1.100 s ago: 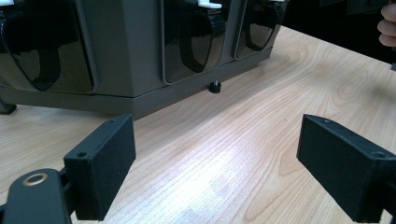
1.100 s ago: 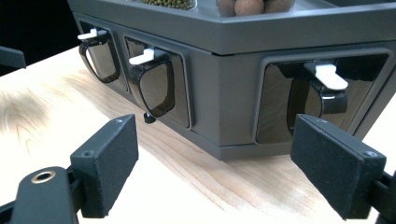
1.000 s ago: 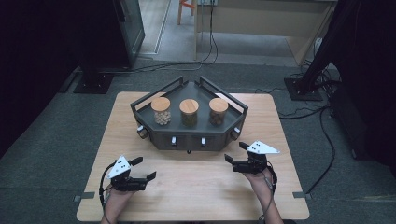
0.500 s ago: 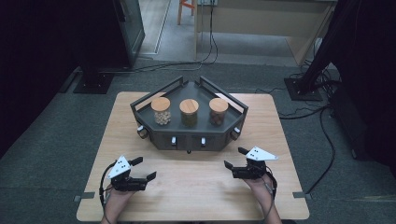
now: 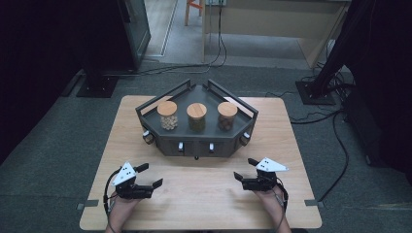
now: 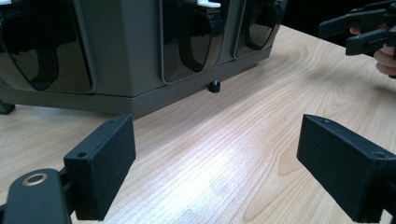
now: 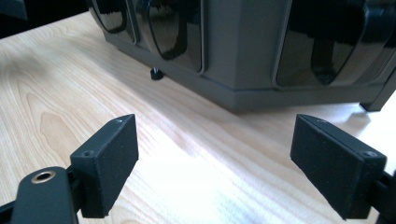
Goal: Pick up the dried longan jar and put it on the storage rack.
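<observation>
Two grippers, left gripper (image 5: 151,176) and right gripper (image 5: 244,168), jaws spread, empty, low over near table (image 5: 204,194); dark dispenser rack (image 5: 197,145) with three cork-lidded jars (image 5: 197,116) beyond.

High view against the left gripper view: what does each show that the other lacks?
High view alone: three cork-lidded jars on top of the dark rack, the floor cables, and the left gripper seen from above. Left gripper view alone: the glossy black scoop-shaped fronts up close and a small foot under the rack. Both show the wooden table, the rack, and the right gripper, open and empty.
</observation>
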Tool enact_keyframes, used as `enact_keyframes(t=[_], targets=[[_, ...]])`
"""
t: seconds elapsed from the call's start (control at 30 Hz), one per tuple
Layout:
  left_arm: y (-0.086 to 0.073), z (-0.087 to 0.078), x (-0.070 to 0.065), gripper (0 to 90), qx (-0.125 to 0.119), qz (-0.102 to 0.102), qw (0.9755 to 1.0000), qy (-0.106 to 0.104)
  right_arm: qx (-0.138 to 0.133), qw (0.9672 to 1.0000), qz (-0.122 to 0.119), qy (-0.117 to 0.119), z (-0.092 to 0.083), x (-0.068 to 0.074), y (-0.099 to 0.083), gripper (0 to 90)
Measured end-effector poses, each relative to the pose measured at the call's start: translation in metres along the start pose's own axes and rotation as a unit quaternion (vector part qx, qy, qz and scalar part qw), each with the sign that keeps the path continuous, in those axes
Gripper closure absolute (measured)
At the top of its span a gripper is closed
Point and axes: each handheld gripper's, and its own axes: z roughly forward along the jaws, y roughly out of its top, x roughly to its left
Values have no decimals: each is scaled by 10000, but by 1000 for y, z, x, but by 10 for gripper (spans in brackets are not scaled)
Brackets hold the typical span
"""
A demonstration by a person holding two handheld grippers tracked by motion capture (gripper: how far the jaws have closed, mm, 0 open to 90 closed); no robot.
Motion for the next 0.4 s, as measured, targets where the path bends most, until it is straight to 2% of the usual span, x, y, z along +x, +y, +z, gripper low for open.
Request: enact_keyframes(t=[0.1,0.4], targets=[[0,-1,0,116,-17,-5,10000,13,21,10000,71,25,2,0,-3,152],[0,-1,0,116,-22,-1,10000,15,44,9999,91,24,4,0,-5,152]])
